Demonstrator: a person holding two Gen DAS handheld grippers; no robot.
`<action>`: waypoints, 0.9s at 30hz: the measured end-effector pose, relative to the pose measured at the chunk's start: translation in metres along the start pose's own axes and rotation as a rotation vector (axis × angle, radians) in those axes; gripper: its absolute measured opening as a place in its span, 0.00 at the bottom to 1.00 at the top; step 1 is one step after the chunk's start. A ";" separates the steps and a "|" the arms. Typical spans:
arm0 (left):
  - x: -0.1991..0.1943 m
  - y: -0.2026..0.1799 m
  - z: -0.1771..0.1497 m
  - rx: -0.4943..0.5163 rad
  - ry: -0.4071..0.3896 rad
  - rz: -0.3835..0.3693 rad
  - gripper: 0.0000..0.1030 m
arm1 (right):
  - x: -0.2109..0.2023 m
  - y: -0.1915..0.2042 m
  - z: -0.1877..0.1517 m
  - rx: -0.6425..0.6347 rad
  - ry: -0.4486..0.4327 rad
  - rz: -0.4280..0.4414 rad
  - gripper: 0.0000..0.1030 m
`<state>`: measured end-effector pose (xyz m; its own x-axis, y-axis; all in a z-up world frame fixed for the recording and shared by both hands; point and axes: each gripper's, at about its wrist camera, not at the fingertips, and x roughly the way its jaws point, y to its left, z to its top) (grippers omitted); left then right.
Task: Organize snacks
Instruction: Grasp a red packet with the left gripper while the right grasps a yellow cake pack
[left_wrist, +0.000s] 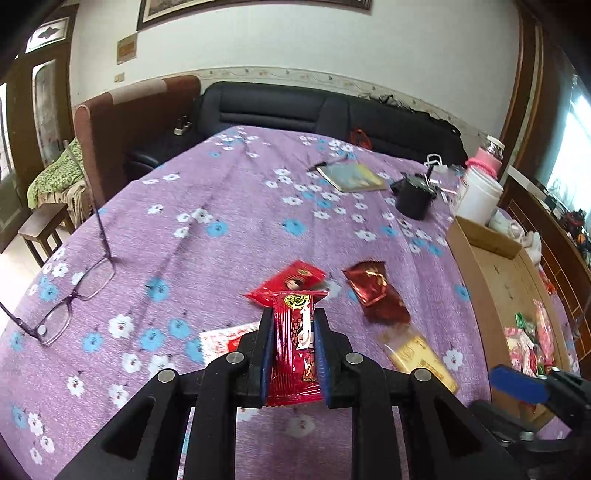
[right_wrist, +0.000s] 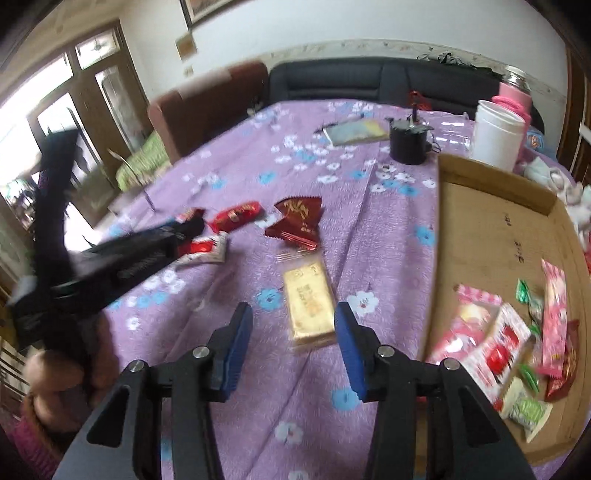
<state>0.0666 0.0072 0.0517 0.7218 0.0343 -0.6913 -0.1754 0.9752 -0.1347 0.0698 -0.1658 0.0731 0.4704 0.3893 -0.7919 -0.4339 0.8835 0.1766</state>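
My left gripper (left_wrist: 293, 314) is shut on a red snack packet (left_wrist: 295, 347) and holds it above the purple flowered tablecloth (left_wrist: 207, 229). Below it lie another red packet (left_wrist: 288, 282), a dark red packet (left_wrist: 373, 291), a gold packet (left_wrist: 421, 358) and a white-and-red packet (left_wrist: 221, 341). My right gripper (right_wrist: 293, 314) is open and empty, just above the gold packet (right_wrist: 308, 306). The cardboard box (right_wrist: 476, 206) at the right holds several snacks (right_wrist: 509, 339). The left gripper shows blurred in the right wrist view (right_wrist: 184, 230).
Glasses (left_wrist: 74, 291) lie at the table's left. A notebook (left_wrist: 351, 177), a black cup (left_wrist: 415, 197) and a white tub (left_wrist: 480, 197) stand at the far right. A dark sofa (left_wrist: 295, 110) is behind the table.
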 end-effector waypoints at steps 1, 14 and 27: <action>0.000 0.002 0.001 -0.006 -0.001 -0.003 0.19 | 0.007 0.004 0.002 -0.021 0.016 -0.024 0.44; -0.007 0.001 0.000 -0.003 -0.022 -0.014 0.19 | 0.045 0.018 -0.003 -0.088 0.076 -0.158 0.24; -0.002 -0.004 -0.002 0.022 -0.016 0.002 0.19 | 0.043 0.006 -0.001 -0.056 0.060 -0.097 0.49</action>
<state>0.0643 0.0031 0.0522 0.7323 0.0399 -0.6798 -0.1622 0.9798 -0.1172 0.0866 -0.1442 0.0399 0.4661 0.2848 -0.8376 -0.4313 0.8998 0.0660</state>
